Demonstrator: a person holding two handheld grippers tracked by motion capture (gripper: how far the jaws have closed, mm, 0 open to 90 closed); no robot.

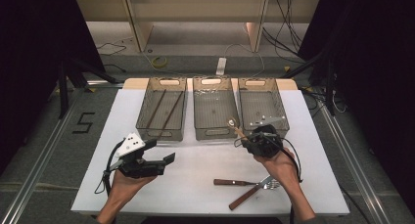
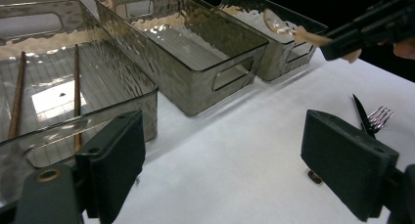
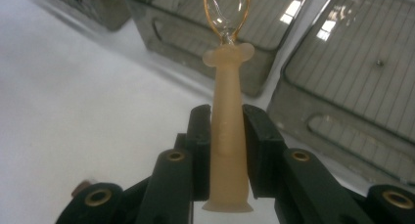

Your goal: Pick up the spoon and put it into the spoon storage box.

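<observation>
A spoon (image 3: pixel 228 111) with a beige handle and a shiny bowl is clamped by its handle in my right gripper (image 3: pixel 227 145). In the high view the right gripper (image 1: pixel 247 138) holds the spoon (image 1: pixel 235 127) at the front right corner of the middle bin (image 1: pixel 214 132), bowl pointing up and left. The left gripper (image 1: pixel 160 151) hovers open over the white mat (image 1: pixel 195 160) in front of the left bin (image 1: pixel 159 133), nothing between its fingers. In its own view the left gripper (image 2: pixel 232 160) stands wide open, with the spoon (image 2: pixel 308 36) at upper right.
Three translucent bins stand in a row at the back of the mat. Two chopsticks (image 1: pixel 164 109) lie in the left bin, and a metal utensil (image 1: pixel 266 120) in the right bin (image 1: pixel 284 128). A knife (image 1: pixel 232 182) and a fork (image 1: pixel 252 194) lie crossed at front right.
</observation>
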